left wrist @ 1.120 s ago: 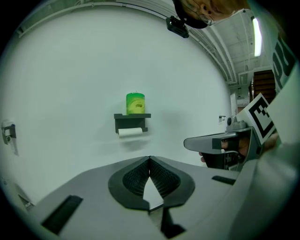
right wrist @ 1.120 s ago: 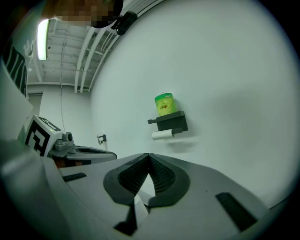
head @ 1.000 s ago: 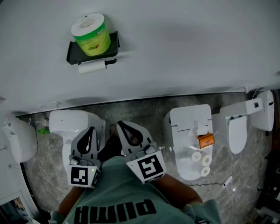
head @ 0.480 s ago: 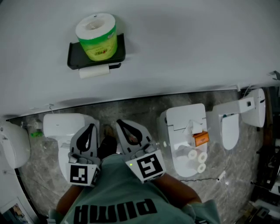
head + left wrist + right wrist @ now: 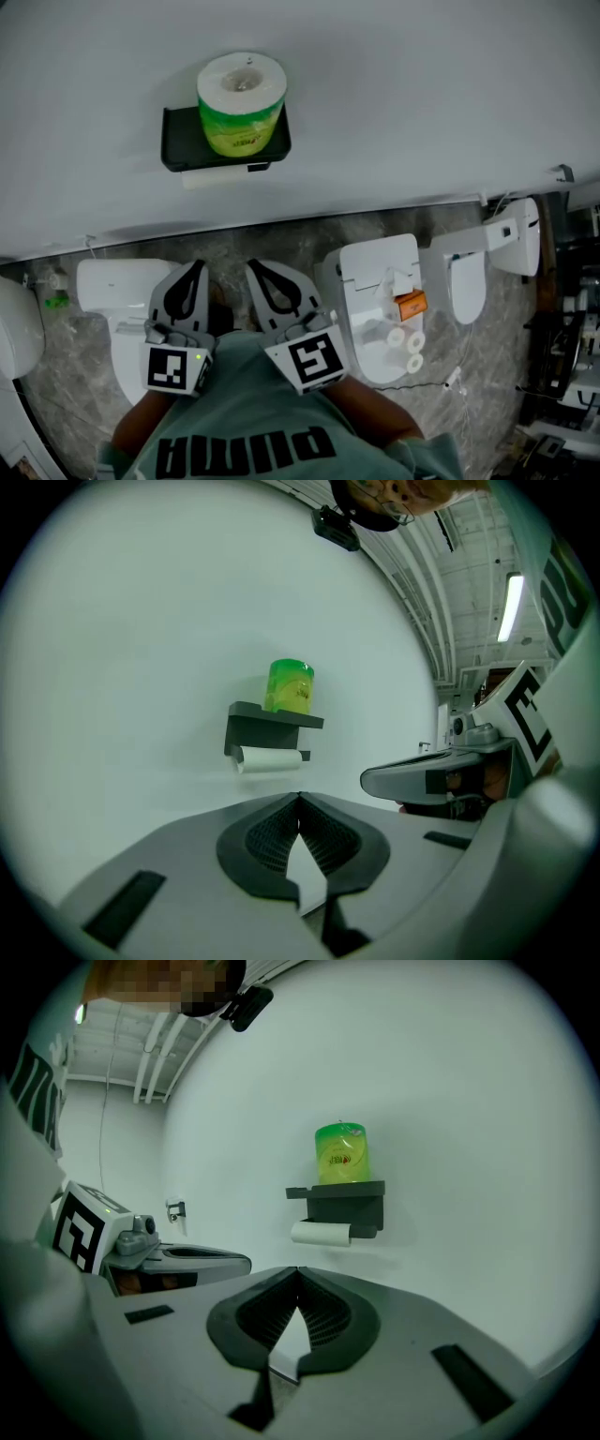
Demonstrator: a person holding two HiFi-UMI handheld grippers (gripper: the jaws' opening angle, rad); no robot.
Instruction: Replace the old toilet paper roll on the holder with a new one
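Left tongs (image 5: 199,267), right tongs (image 5: 252,266) shut before wall (image 5: 422,94)

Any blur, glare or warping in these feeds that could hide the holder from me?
Head view: dim, flat light, no glare; holder and green-wrapped roll sharp. Left gripper view: heavy fisheye bending, black corners, holder small yet clear. Right gripper view: same warping, wall evenly lit.
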